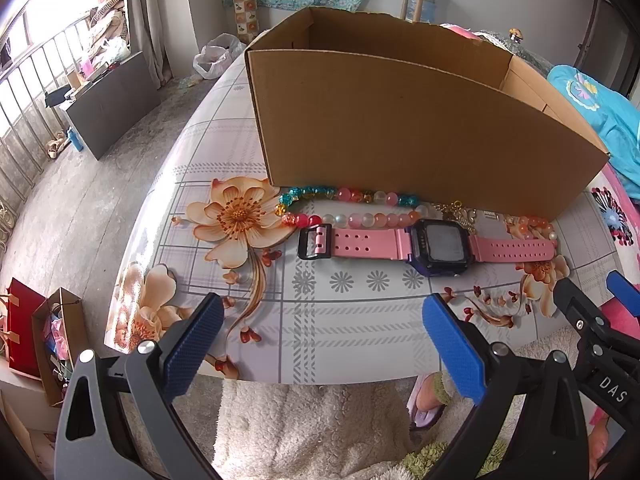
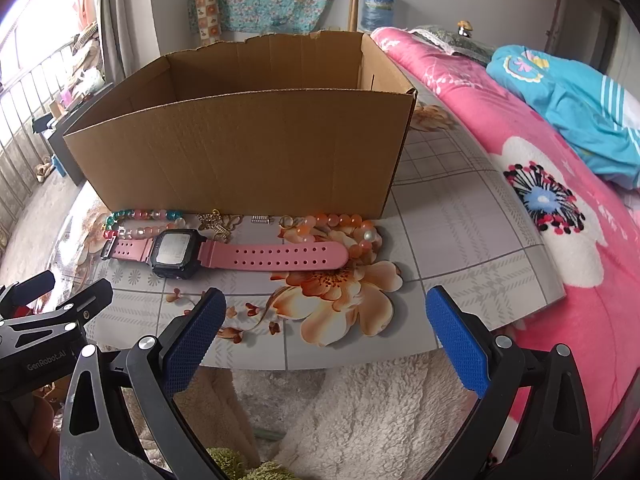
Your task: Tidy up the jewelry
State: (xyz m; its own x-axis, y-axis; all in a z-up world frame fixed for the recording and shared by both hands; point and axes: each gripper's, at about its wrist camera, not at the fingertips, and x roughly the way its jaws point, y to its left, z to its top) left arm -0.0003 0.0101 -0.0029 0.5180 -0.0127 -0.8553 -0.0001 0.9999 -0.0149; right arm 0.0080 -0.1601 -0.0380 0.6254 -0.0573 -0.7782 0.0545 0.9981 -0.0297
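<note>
The left gripper [image 1: 322,344] holds its blue, cross-hatched fingers [image 1: 194,344] wide apart with nothing between them, hovering at the near edge of the table [image 1: 340,332]; the right gripper [image 2: 326,340] does the same, its fingers [image 2: 456,340] spread and empty, just right of the left one. Taking the cardboard box [image 1: 400,128] as the landmark: it is a plain brown corrugated box, open-topped with a ragged torn rim at the back, standing upright on the table beyond both grippers. All the jewelry lies on the table along the foot of the box's near wall. Nearest the grippers, in front of that wall, a watch [image 1: 436,246] lies flat and stretched out, with a dark squarish case and a smooth pink perforated strap. Between the watch and the box, toward the box's left end, is a beaded bracelet [image 1: 344,208] of round glossy beads in teal, pink, white and amber. At the middle of the wall sits a small gold chain piece [image 2: 218,222] with a little silver clip [image 2: 260,219] beside it. Toward the box's right end lies an orange bead bracelet [image 2: 352,228] with one pearly bead, touching the strap's tip. The table wears a glossy flower-printed cover. Right of the box is a bed under a pink flowered blanket [image 2: 560,216]; below the table edge is a fluffy white fleece [image 2: 360,408].
</note>
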